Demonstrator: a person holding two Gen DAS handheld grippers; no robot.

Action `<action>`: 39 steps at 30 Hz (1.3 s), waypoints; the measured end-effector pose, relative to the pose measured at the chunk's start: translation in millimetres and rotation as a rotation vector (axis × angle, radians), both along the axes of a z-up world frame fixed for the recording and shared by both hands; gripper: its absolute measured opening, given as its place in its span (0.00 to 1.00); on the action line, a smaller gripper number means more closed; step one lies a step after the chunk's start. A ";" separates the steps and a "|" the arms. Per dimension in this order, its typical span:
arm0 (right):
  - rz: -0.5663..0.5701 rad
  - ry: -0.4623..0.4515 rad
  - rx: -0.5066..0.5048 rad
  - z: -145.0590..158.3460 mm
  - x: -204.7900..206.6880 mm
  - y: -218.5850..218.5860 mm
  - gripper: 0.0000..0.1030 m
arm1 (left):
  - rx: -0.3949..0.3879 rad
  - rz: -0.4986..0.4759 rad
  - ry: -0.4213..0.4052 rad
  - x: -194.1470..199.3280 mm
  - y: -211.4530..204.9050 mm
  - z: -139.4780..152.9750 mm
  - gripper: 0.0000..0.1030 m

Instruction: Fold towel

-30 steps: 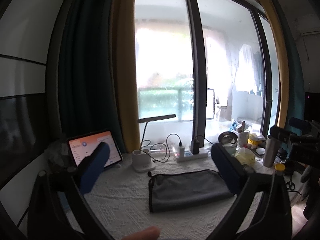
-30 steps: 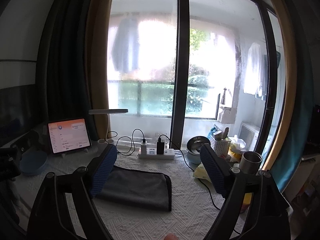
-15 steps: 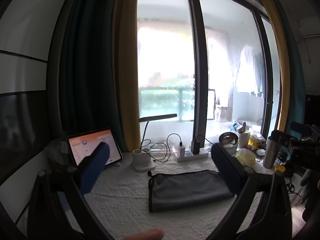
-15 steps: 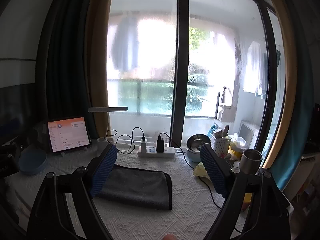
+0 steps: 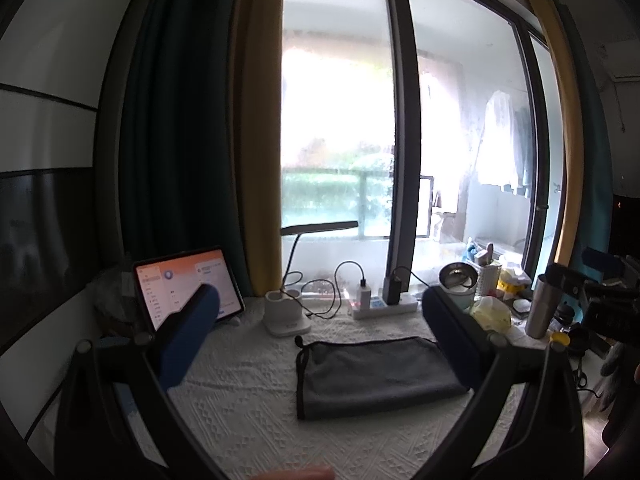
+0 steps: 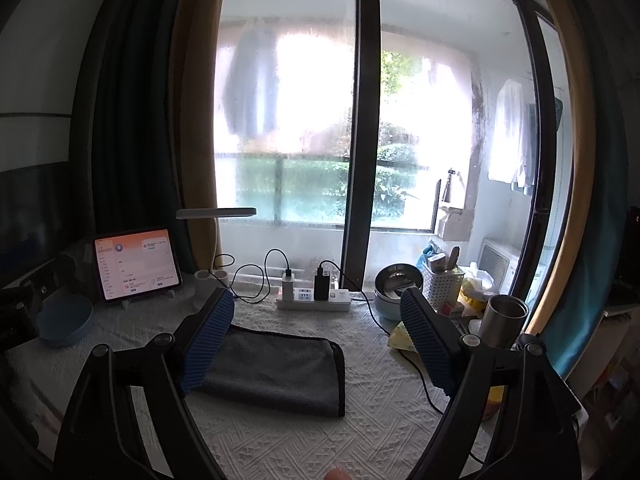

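Window-side worktop (image 5: 248,412): almost no change is registered across the views. Left tool (image 5: 320,328) and right tool (image 6: 318,332) remain released, raised; towel (image 6: 276,368) lies folded, apparently finished.

In the lower middle of the frame a dark grey towel (image 6: 276,368) lies folded flat on a white textured tablecloth (image 6: 320,440). The right gripper (image 6: 318,344) hangs above it, blue ribbed fingers (image 6: 208,344) spread wide and holding nothing; the left finger overlaps the towel's left end. Behind the towel sits a white power strip (image 6: 316,302) with chargers plugged in. A lit tablet (image 6: 136,264) stands at the left, a steel tumbler (image 6: 505,320) at the right.
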State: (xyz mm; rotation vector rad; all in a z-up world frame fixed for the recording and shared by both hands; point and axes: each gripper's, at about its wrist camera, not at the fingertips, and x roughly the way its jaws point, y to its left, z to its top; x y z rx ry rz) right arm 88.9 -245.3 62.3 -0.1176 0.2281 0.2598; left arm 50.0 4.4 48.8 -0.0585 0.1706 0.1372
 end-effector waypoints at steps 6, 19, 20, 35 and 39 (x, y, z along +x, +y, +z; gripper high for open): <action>-0.002 0.000 0.000 -1.2 1.1 0.3 0.85 | -0.001 -0.002 0.006 1.6 1.5 0.0 0.99; -0.001 0.003 0.003 -2.6 2.4 0.9 0.85 | -0.008 -0.009 0.006 3.4 0.9 -0.5 0.99; -0.001 0.003 0.003 -2.7 2.4 1.2 0.85 | -0.007 -0.009 0.004 3.1 0.4 -0.8 0.99; 0.000 0.004 0.006 -4.1 2.1 0.6 0.85 | -0.009 -0.006 0.003 0.9 -0.8 -2.5 0.99; 0.002 0.006 0.004 -4.5 1.7 1.3 0.85 | -0.014 -0.010 0.007 0.4 -0.3 -3.3 0.99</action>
